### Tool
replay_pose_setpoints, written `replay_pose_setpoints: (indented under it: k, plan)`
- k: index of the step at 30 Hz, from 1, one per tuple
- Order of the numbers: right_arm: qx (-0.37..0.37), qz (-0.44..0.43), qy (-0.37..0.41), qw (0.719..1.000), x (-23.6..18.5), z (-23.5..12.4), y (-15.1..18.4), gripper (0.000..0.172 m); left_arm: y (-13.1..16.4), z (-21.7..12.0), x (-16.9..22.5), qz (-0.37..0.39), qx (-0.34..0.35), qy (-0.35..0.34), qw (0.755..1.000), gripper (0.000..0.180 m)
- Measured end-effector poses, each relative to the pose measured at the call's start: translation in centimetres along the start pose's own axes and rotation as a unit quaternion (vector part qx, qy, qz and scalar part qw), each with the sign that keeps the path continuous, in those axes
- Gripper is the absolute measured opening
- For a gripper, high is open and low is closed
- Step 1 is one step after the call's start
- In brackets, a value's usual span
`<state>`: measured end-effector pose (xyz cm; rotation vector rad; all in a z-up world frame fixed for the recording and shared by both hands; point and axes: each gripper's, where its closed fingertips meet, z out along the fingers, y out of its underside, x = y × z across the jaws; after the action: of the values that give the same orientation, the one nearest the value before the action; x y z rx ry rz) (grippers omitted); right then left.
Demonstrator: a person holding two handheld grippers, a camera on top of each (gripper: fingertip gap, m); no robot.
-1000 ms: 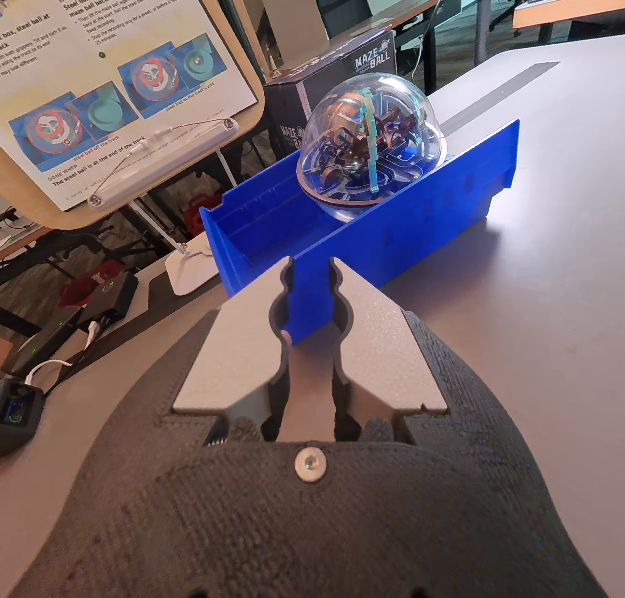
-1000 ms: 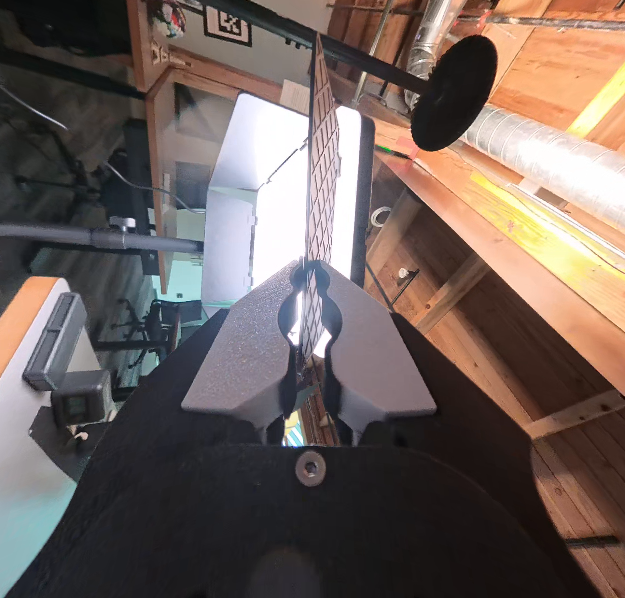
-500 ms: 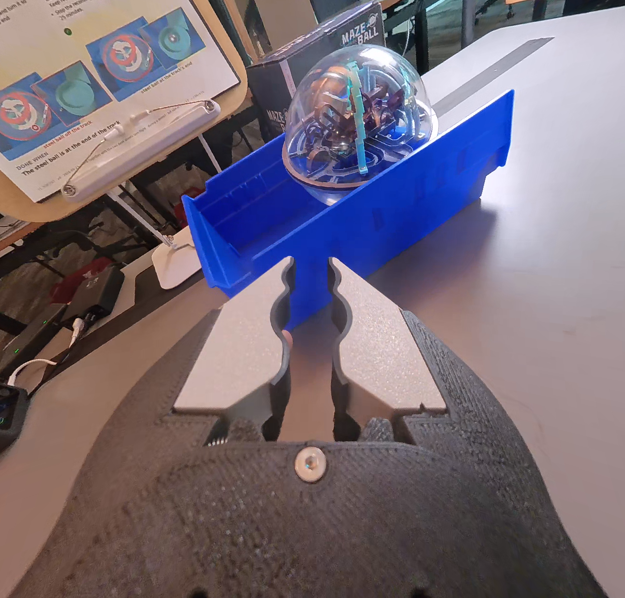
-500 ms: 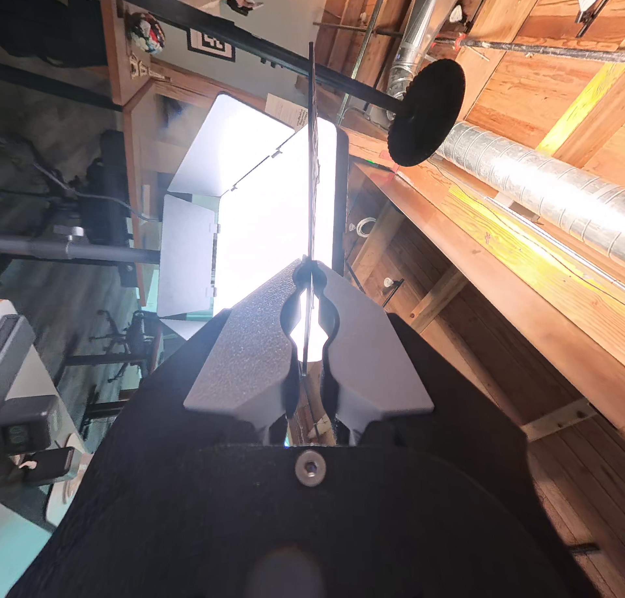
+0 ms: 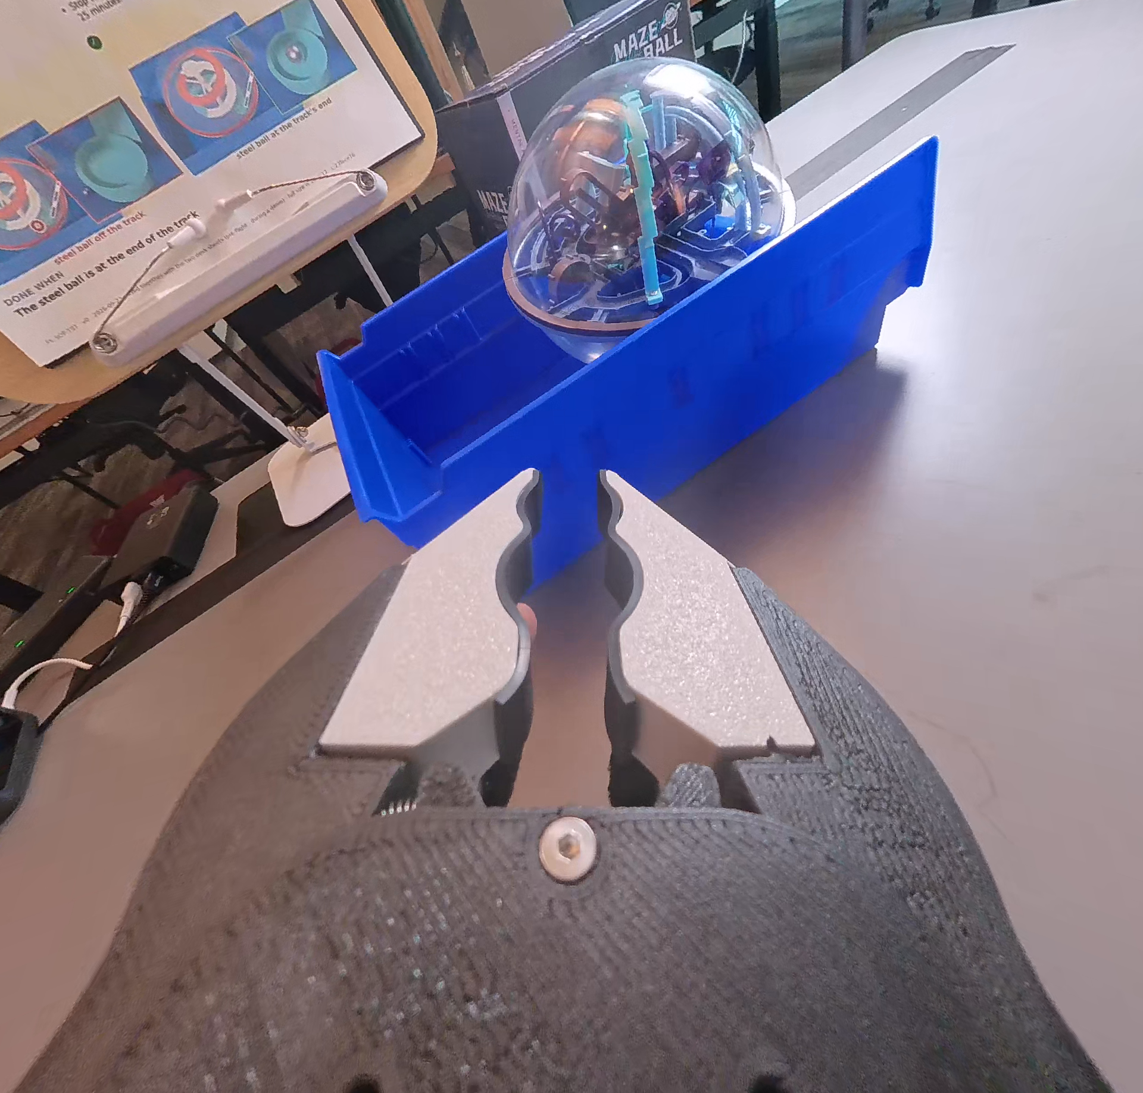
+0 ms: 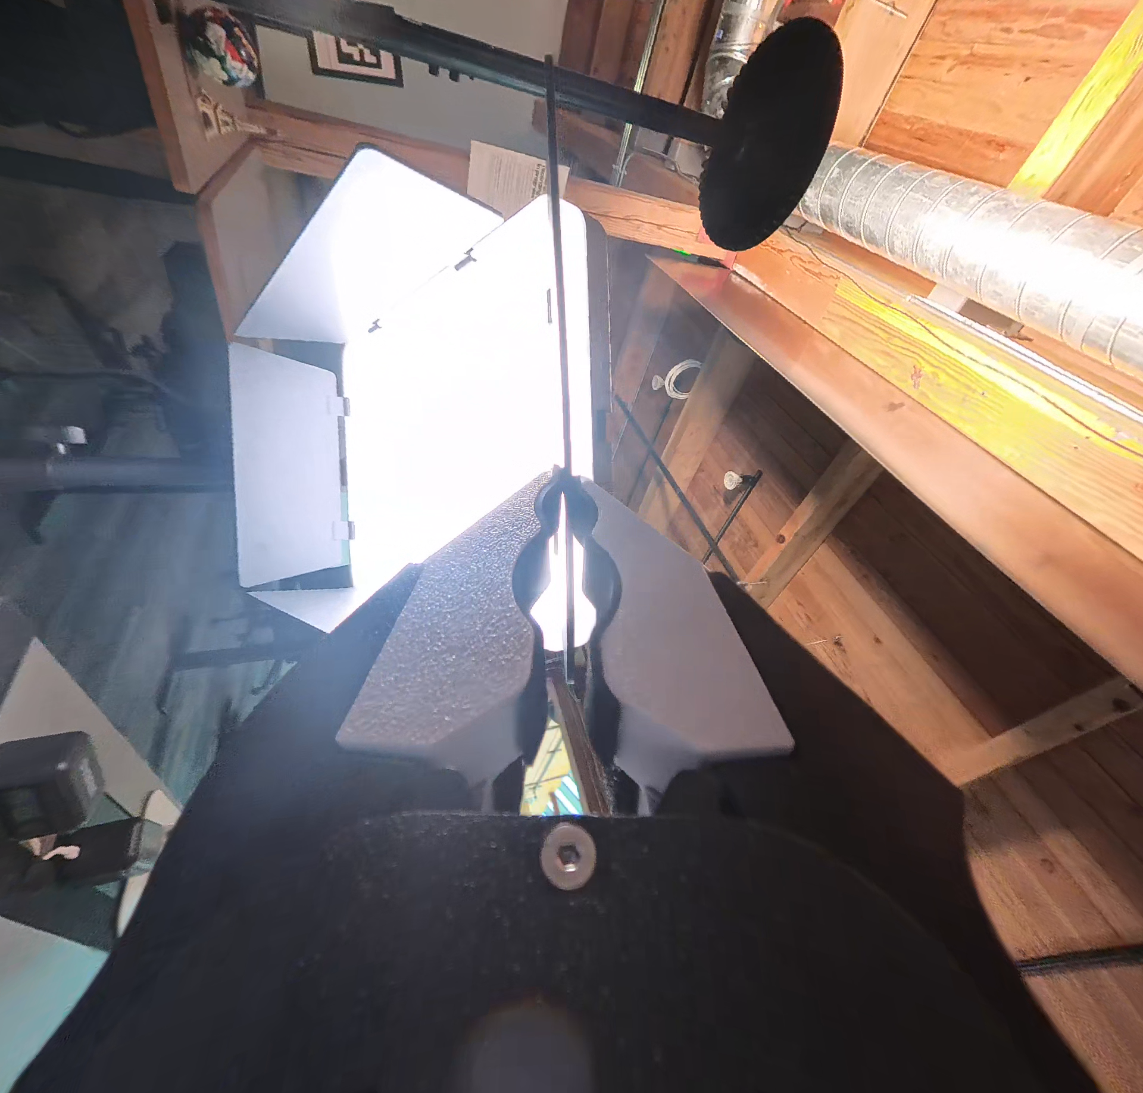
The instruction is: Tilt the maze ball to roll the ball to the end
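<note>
The maze ball [image 5: 643, 210], a clear sphere with coloured tracks inside, sits in a blue bin [image 5: 711, 395] on the grey table [image 5: 958, 568]. My left gripper [image 5: 569, 482] hovers just in front of the bin's near wall, its jaws a little apart with nothing between the pads. My right gripper [image 6: 564, 482] points up at the ceiling, away from the table. It is shut on a thin dark plate [image 6: 556, 259], which I see edge-on rising from the fingertips. The maze ball does not show in the right wrist view.
An instruction board [image 5: 185, 104] on a stand is at the left of the bin, and a black box [image 5: 556, 74] stands behind it. The right wrist view shows a bright light panel [image 6: 445, 383], a black disc on a rod [image 6: 773, 135] and a silver duct [image 6: 958, 259].
My left gripper has drawn closer to the bin, still open. My right gripper has turned, so the plate it grips went from showing its gridded face to edge-on.
</note>
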<state>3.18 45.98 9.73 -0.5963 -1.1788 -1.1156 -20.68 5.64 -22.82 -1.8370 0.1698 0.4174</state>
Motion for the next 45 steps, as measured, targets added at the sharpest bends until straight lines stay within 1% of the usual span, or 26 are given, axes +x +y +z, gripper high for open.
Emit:
replay_pose_setpoints:
  k: [4,6,7,9,11,13,16,19,21,22,23,26,28,30,31,33,35,39,42,43,45]
  plan:
    - [-0.002,0.046,0.015,0.999,-1.1,-1.2,-0.3,0.001,0.1,-0.2,-0.2,-0.012,0.003,0.0,1.0,0.015]
    - [0.014,0.08,0.018,0.997,-1.2,-2.5,-1.2,0.002,0.1,-0.2,-0.4,-0.019,0.004,-0.001,1.0,0.017]
    - [0.03,0.094,0.016,0.995,-1.3,-3.6,-2.1,0.004,0.0,-0.3,-0.4,-0.021,0.005,-0.001,1.0,0.017]
    - [0.061,0.143,-0.002,0.988,-1.9,-6.3,-4.1,0.017,-0.2,-0.4,-0.5,-0.027,0.011,0.0,1.0,0.018]
    - [0.102,0.226,-0.054,0.967,-3.7,-10.0,-6.8,0.026,-0.4,-0.5,-0.7,-0.033,0.014,0.001,0.999,0.02]
    - [0.137,0.301,-0.11,0.937,-6.0,-14.0,-9.6,0.033,-0.6,-0.5,-0.8,-0.039,0.016,0.004,0.999,0.022]
    - [0.178,0.402,-0.202,0.875,-10.0,-19.7,-13.8,0.037,-0.9,-0.3,-1.2,-0.041,0.019,0.004,0.999,0.024]
    - [0.216,0.481,-0.28,0.802,-13.2,-23.9,-17.7,0.04,-1.4,0.1,-1.5,-0.039,0.023,0.008,0.999,0.027]
    - [0.234,0.522,-0.337,0.748,-15.0,-26.0,-20.0,0.039,-1.5,0.7,-1.7,-0.032,0.019,0.012,0.999,0.031]
    - [0.234,0.537,-0.361,0.726,-15.8,-26.6,-20.8,0.039,-1.5,1.0,-1.9,-0.027,0.016,0.015,0.999,0.034]
    - [0.235,0.548,-0.379,0.707,-16.6,-27.0,-21.5,0.039,-1.6,1.3,-2.0,-0.022,0.017,0.017,0.999,0.035]
    - [0.239,0.553,-0.428,0.674,-18.5,-27.8,-23.0,0.042,-1.5,2.4,-2.4,-0.013,0.013,0.034,0.999,0.04]
    - [0.249,0.559,-0.457,0.646,-19.2,-28.1,-23.7,0.044,-1.6,3.3,-2.6,-0.011,0.008,0.048,0.999,0.042]
    - [0.25,0.576,-0.474,0.617,-19.2,-27.6,-23.8,0.043,-2.2,4.2,-3.0,-0.01,0.003,0.064,0.998,0.045]
    - [0.249,0.586,-0.474,0.608,-19.1,-27.0,-23.6,0.042,-2.6,4.7,-3.1,-0.014,-0.003,0.076,0.997,0.047]
    - [0.241,0.602,-0.473,0.596,-19.1,-25.5,-23.2,0.04,-3.4,5.8,-3.3,-0.036,-0.02,0.113,0.993,0.053]
    - [0.222,0.604,-0.484,0.593,-19.9,-24.0,-23.1,0.04,-4.3,7.2,-3.2,-0.047,-0.039,0.16,0.985,0.058]
    - [0.209,0.603,-0.508,0.578,-22.3,-21.4,-23.8,0.038,-4.4,10.7,-3.3,0.002,-0.088,0.218,0.972,0.066]
    - [0.22,0.583,-0.517,0.587,-24.2,-19.9,-24.4,0.038,-3.6,13.2,-2.9,0.032,-0.124,0.26,0.957,0.071]
    - [0.229,0.581,-0.524,0.579,-24.5,-19.6,-24.6,0.039,-3.2,13.9,-2.7,0.041,-0.135,0.272,0.952,0.073]
    - [0.249,0.582,-0.551,0.544,-25.0,-19.8,-25.3,0.043,-2.2,14.9,-2.2,0.051,-0.162,0.297,0.94,0.079]
